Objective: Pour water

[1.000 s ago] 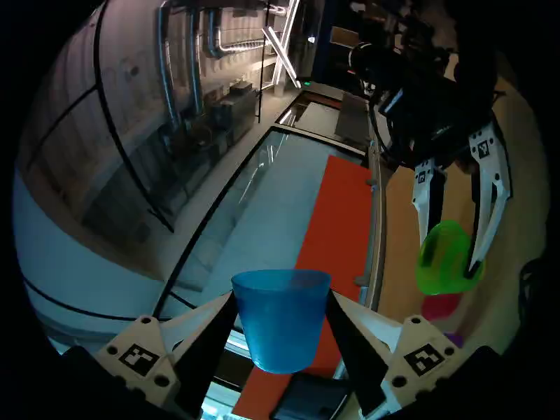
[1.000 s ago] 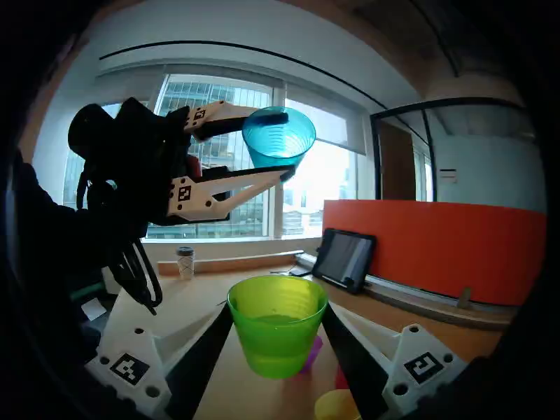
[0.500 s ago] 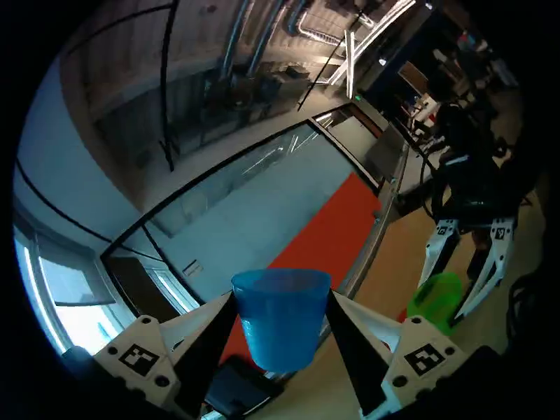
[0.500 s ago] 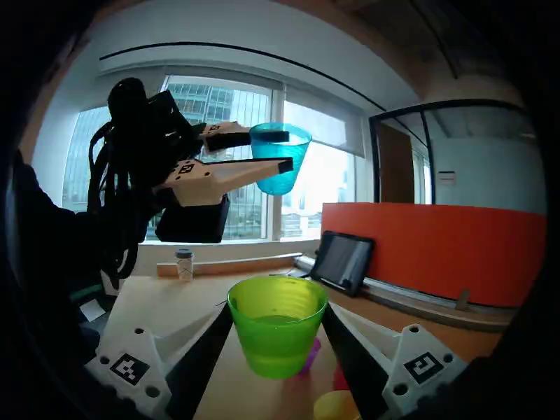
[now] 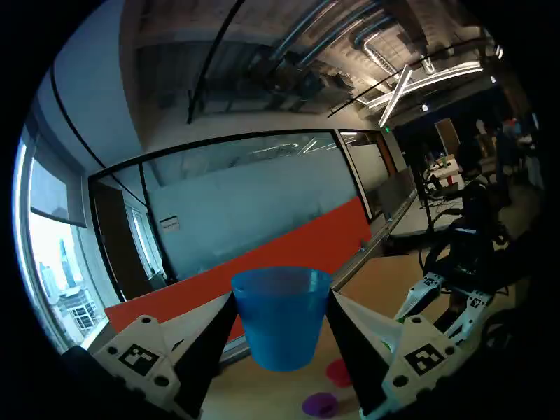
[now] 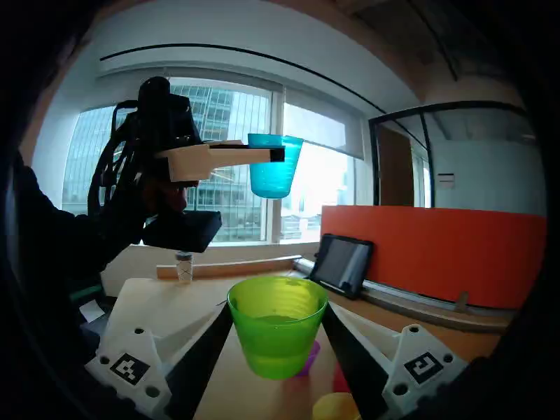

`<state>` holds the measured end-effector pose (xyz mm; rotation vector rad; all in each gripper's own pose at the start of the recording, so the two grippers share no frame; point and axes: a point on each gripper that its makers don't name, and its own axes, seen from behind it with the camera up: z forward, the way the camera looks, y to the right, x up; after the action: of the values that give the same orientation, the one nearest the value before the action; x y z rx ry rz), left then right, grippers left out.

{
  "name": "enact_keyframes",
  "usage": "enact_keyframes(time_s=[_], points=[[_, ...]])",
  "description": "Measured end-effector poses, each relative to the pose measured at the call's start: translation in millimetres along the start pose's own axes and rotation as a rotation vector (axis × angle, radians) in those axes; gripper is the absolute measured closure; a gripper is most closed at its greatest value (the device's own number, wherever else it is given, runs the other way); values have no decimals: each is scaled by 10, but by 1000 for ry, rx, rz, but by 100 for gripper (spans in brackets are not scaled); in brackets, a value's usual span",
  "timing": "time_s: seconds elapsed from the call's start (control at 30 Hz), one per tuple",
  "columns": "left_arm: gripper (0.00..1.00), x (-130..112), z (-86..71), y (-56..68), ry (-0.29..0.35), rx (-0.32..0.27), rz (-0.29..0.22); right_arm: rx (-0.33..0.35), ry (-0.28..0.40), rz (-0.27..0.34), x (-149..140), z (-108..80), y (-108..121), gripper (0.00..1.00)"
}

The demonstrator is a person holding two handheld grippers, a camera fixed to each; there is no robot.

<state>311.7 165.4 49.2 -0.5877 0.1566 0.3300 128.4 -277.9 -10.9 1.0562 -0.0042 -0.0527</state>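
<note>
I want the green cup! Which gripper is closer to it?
Right. The right gripper clamps the green cup between its fingers; the left gripper is higher up, apart from it, holding the blue cup.

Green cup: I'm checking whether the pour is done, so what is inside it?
Through the translucent wall of the green cup, held in the right gripper, liquid seems to fill the lower part. The cup's inner bottom cannot be seen, since the liquid and the wall cover it.
</note>
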Motion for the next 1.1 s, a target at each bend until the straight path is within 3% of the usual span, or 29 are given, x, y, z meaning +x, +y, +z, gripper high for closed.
enact_keyframes(time_s=[0.27, 0.37, 0.77, 1.1], points=[[14, -33, -23, 78, -23, -57, -147, -6, 1, -5, 34, 9, 0, 10], [14, -95, -20, 54, -36, -59, -170, -7, 1, -7, 34, 14, -2, 9], [14, -337, -46, 5, -80, -53, -189, -16, -3, -6, 33, -3, 29, 9], [14, -841, -99, 119, -157, -66, -207, -58, -42, -6, -22, -160, 192, 9]])
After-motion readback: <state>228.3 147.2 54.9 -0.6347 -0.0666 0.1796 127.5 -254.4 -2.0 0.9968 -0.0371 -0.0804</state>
